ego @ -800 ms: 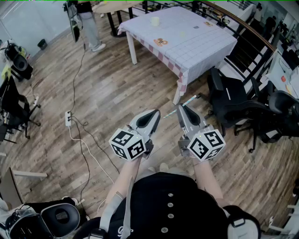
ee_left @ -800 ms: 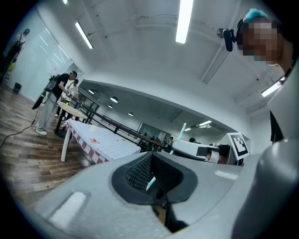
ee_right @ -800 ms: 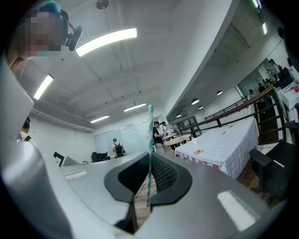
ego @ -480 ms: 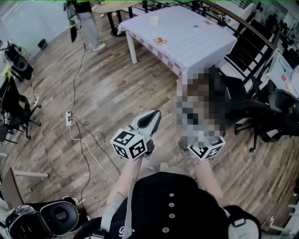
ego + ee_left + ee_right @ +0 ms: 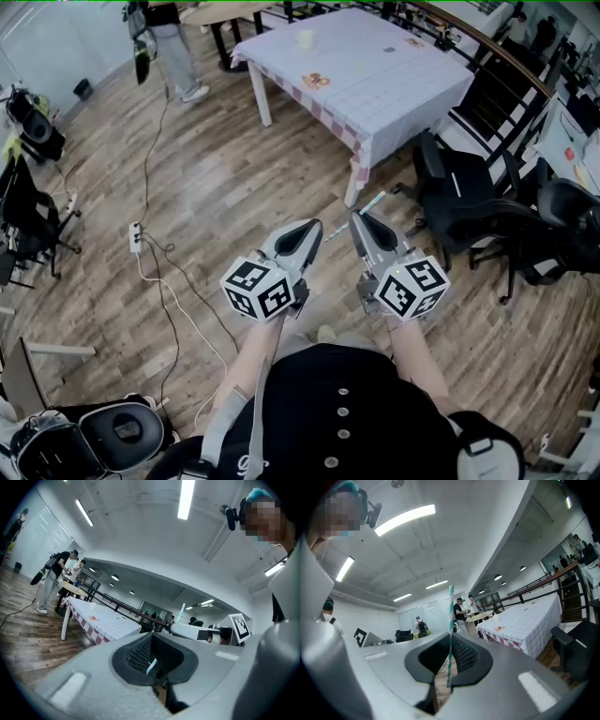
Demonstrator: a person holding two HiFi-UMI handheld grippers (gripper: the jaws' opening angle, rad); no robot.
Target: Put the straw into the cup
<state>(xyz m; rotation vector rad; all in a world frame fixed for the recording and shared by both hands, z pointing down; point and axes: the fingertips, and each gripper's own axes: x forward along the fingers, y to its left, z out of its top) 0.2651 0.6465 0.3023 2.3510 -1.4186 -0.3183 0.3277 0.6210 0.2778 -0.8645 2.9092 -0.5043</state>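
Note:
A teal-and-white striped straw (image 5: 374, 201) is pinched crosswise in my right gripper (image 5: 359, 221), which is shut on it. In the right gripper view the straw (image 5: 450, 634) stands upright between the jaws. The straw's lower end (image 5: 151, 666) reaches close to the tip of my left gripper (image 5: 310, 229), whose jaws are shut with nothing held. Both grippers hang side by side at waist height above the wooden floor. A small pale cup (image 5: 305, 38) stands far off on the checked tablecloth of the white table (image 5: 403, 89); the cup (image 5: 497, 617) is tiny in the right gripper view.
Black office chairs (image 5: 469, 202) stand right of the table's near corner. A power strip (image 5: 137, 237) and its cable trail over the floor at the left. A person (image 5: 176, 42) stands at the far left of the table. Bags and gear lie at the left edge.
Almost nothing differs: both grippers keep their places and the straw stays in the right one. The view has shifted up very slightly.

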